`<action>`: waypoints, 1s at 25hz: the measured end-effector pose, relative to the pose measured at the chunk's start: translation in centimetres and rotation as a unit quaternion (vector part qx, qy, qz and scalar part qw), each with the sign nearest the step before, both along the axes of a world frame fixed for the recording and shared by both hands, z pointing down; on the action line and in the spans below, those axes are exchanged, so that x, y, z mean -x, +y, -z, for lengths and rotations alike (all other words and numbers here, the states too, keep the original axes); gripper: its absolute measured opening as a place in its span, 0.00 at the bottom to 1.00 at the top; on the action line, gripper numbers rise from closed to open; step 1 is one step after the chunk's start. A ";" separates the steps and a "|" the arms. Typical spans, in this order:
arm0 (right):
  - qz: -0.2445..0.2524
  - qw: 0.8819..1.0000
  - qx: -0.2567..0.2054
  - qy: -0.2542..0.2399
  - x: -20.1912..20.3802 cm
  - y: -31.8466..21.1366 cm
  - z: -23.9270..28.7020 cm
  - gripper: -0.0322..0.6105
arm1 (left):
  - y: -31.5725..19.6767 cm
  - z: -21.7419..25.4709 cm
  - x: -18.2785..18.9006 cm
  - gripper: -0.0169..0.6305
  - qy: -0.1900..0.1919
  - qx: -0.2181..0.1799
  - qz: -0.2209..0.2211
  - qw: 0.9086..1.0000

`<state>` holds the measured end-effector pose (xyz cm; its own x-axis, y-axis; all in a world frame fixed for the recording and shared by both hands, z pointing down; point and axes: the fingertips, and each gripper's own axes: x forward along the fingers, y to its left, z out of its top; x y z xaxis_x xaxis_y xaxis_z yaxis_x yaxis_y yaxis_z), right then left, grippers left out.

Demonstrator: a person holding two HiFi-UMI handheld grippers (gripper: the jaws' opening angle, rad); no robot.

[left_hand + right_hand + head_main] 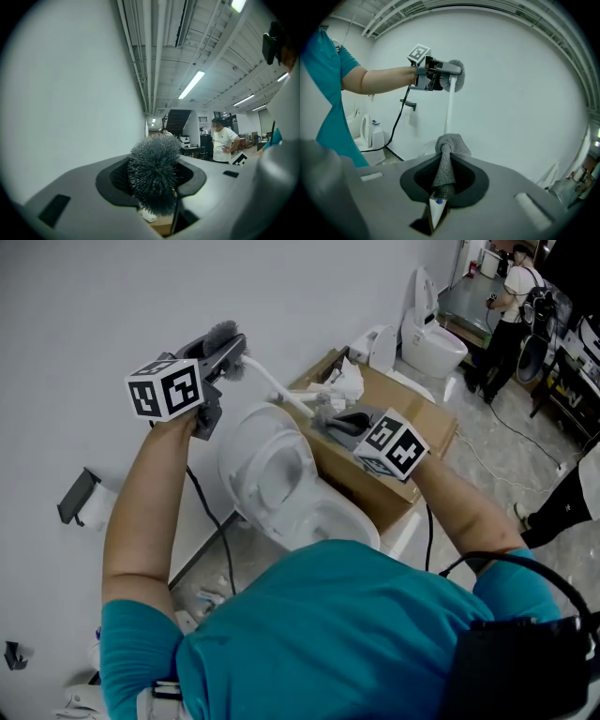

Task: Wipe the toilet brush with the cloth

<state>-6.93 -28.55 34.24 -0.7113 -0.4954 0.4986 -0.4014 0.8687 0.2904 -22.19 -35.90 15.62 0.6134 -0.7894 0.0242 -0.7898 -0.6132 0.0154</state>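
While the left tongs point(225, 351) clamp the toilet brush point(154, 173) by its bristles above the toilet point(281, 474), the right tongs point(443, 187) — pinching the cloth point(450, 145) — appear at its handle; wiping calls for sliding along it.

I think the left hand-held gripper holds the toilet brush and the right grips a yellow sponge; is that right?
No: the right gripper view shows the right hand-held gripper gripping a grey cloth; the rest is correct.
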 end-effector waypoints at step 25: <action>0.028 0.977 -0.211 -0.033 5.2 1.6 11.3 0.09 | -0.2 -4.4 -5.7 0.31 -0.087 0.044 0.035 0.995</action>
